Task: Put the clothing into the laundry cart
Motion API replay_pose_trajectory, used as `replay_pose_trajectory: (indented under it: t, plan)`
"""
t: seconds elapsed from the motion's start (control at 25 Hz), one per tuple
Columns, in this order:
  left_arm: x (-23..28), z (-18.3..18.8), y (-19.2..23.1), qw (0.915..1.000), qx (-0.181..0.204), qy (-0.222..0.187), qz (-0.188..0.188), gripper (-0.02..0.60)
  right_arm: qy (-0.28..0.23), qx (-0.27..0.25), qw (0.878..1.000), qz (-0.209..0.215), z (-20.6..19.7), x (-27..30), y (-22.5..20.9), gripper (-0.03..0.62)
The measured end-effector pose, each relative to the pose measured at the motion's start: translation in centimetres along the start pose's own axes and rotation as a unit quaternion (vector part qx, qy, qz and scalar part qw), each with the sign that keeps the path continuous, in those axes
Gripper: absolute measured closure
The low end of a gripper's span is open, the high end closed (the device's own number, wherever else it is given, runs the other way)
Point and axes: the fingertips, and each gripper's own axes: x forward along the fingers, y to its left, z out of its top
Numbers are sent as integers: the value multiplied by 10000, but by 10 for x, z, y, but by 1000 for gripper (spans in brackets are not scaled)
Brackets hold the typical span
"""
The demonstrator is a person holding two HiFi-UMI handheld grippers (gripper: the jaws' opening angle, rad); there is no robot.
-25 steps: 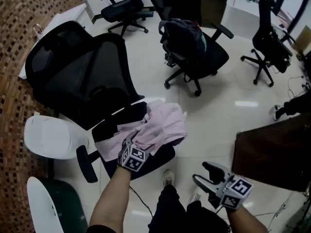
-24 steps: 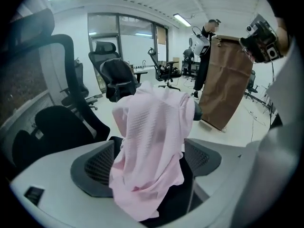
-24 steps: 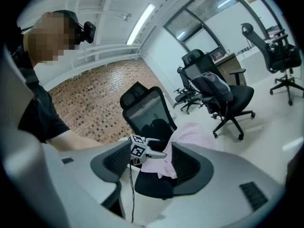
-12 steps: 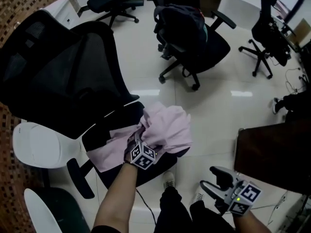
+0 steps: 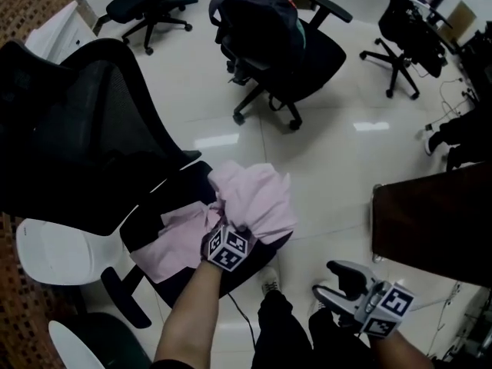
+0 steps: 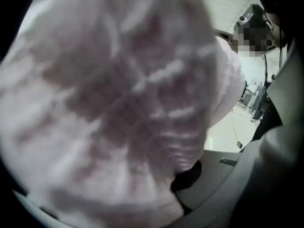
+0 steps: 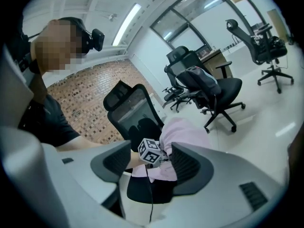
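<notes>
A pink garment point(image 5: 250, 198) lies bunched on the seat of a black mesh office chair point(image 5: 157, 214). My left gripper point(image 5: 222, 221) is pushed into the cloth from the near side. Its jaws have just been closing with pink fabric between them, and they are shut on it. Its fingertips are buried in the folds. The left gripper view is filled by the blurred pink garment point(image 6: 118, 103). My right gripper point(image 5: 335, 284) hangs open and empty at the lower right, over the floor. In its own view the right gripper point(image 7: 149, 164) looks toward the garment point(image 7: 183, 134) and the chair point(image 7: 133, 110).
A black chair with a dark bag on it point(image 5: 269, 37) stands behind on the glossy white floor. More chairs point(image 5: 400, 21) stand at the far right. A dark brown tabletop point(image 5: 430, 221) is at the right, a white rounded seat point(image 5: 54, 252) at the left. My shoe point(image 5: 268, 284) is below.
The left gripper has sunk lower into the pink garment and gathered it into a tighter bunch. The right gripper has dropped a little and stays open.
</notes>
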Motion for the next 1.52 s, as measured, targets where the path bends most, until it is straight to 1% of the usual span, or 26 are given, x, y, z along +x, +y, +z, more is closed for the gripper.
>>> replay_pose_trajectory:
  t: [0.12, 0.2, 0.32, 0.44, 0.56, 0.68, 0.76, 0.84, 0.96, 1.04, 1.2, 1.4, 1.52]
  plan:
    - [-23, 1, 0, 9989, -395, -219, 110, 493, -180, 105, 9998, 55, 9, 0, 7, 301]
    - [-50, 6, -2, 9963, -725, -461, 78, 495, -260, 63, 9996, 108, 14, -1, 13, 301]
    - [-100, 23, -14, 9922, -983, -750, -151, 495, -423, 29, 9989, 212, 25, -7, 26, 305]
    - [-150, 51, -29, 9872, -1191, -981, -413, 495, -617, 4, 9976, 324, 38, -17, 40, 310]
    - [-195, 93, -39, 9779, -1432, -1418, -550, 495, -860, 6, 9953, 438, 51, -31, 53, 315]
    - [-241, 137, -50, 9643, -1675, -1938, -677, 495, -1083, 29, 9928, 516, 63, -52, 65, 322]
    - [-268, 163, -61, 9586, -1753, -2134, -700, 495, -1176, -37, 9917, 523, 70, -69, 73, 327]
    - [-289, 186, -79, 9574, -1729, -2201, -706, 496, -1239, -160, 9909, 498, 74, -89, 78, 329]
    - [-307, 219, -115, 9611, -1468, -2228, -706, 495, -1387, -356, 9886, 464, 80, -122, 85, 336]
    - [-314, 242, -140, 9620, -1374, -2248, -717, 496, -1526, -479, 9861, 445, 87, -148, 88, 336]
    - [-326, 290, -188, 9585, -1287, -2396, -852, 495, -1740, -663, 9819, 352, 96, -209, 91, 336]
    - [-342, 354, -251, 9561, -915, -2534, -1154, 496, -1988, -786, 9768, 94, 92, -293, 85, 336]
    - [-350, 391, -288, 9551, -714, -2585, -1263, 495, -2114, -811, 9740, -51, 85, -338, 81, 336]
